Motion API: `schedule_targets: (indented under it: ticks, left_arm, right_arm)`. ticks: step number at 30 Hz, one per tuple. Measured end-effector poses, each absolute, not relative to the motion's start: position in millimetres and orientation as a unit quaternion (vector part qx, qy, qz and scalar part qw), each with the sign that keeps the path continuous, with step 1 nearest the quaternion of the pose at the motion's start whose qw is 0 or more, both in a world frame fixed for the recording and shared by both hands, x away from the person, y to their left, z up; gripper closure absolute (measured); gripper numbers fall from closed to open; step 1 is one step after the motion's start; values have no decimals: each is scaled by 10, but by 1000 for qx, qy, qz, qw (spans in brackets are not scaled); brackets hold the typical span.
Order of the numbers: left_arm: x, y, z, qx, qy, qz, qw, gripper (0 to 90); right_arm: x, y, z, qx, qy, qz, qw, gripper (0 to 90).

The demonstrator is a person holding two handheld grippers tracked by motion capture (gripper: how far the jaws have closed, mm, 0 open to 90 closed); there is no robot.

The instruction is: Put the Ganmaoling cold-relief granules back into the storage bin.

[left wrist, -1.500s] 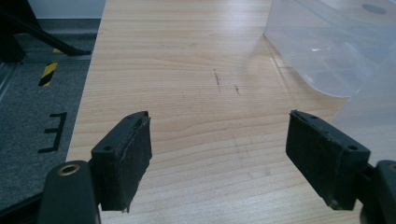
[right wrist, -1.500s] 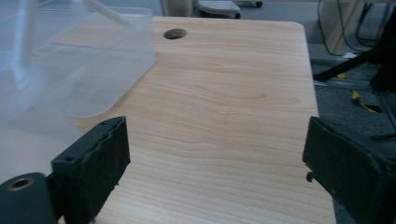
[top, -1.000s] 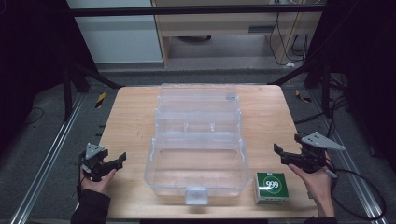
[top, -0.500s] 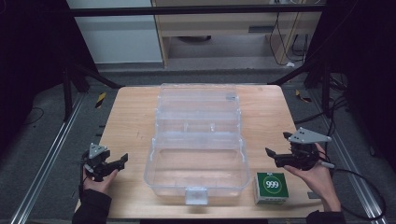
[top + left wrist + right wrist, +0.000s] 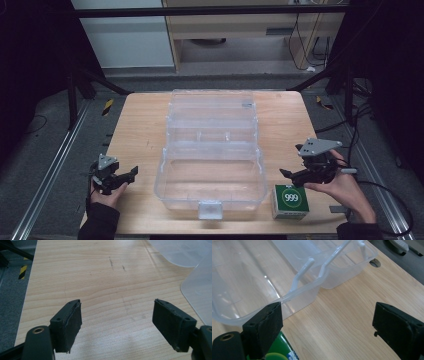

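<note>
A clear plastic box (image 5: 210, 165) lies open in the middle of the wooden table (image 5: 140, 130), its lid folded back toward the far side. A green carton (image 5: 290, 201) marked 999 sits at the front right. My right gripper (image 5: 295, 176) hovers just above the carton's far edge, open and holding nothing. In the right gripper view the jaws stand wide apart; the box rim (image 5: 294, 292) and a corner of the green carton (image 5: 279, 350) lie below. My left gripper (image 5: 122, 176) rests open at the front left over bare wood (image 5: 112, 290).
The table's left edge (image 5: 27, 297) drops to grey floor with a yellow-black stripe (image 5: 23, 272). A metal frame rail (image 5: 47, 170) runs along each side. A cable (image 5: 385, 195) trails from the right gripper. Shelving (image 5: 235, 30) stands beyond the far edge.
My right gripper has moved left and forward, from the table's right edge to above the green carton. The left gripper has barely shifted.
</note>
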State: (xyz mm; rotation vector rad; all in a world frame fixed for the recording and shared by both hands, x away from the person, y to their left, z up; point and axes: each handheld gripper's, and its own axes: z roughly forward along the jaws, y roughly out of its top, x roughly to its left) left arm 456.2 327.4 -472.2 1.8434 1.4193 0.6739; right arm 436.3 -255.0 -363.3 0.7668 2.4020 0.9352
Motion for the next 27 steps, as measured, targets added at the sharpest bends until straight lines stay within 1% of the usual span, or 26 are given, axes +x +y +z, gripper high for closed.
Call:
schedule_targets:
  ticks: [6,7,10,24,27]
  left_arm:
    - [4565,3268,-4731,715,547,259,349,231]
    - [4566,3267,-4732,716,547,259,349,231]
    - [4567,3262,-4736,717,546,259,348,231]
    - [4572,3253,-4749,720,545,256,345,233]
    - [4573,3252,-4750,720,545,256,345,233]
  right_arm:
    - [4305,-2504,-3582,253,887,323,212,62]
    - [4274,-2479,-3572,243,894,316,204,57]
    - [4247,-2455,-3576,229,902,307,198,53]
    - [4132,-2387,-3704,178,939,248,156,32]
    - [4119,-2385,-3729,174,942,241,154,32]
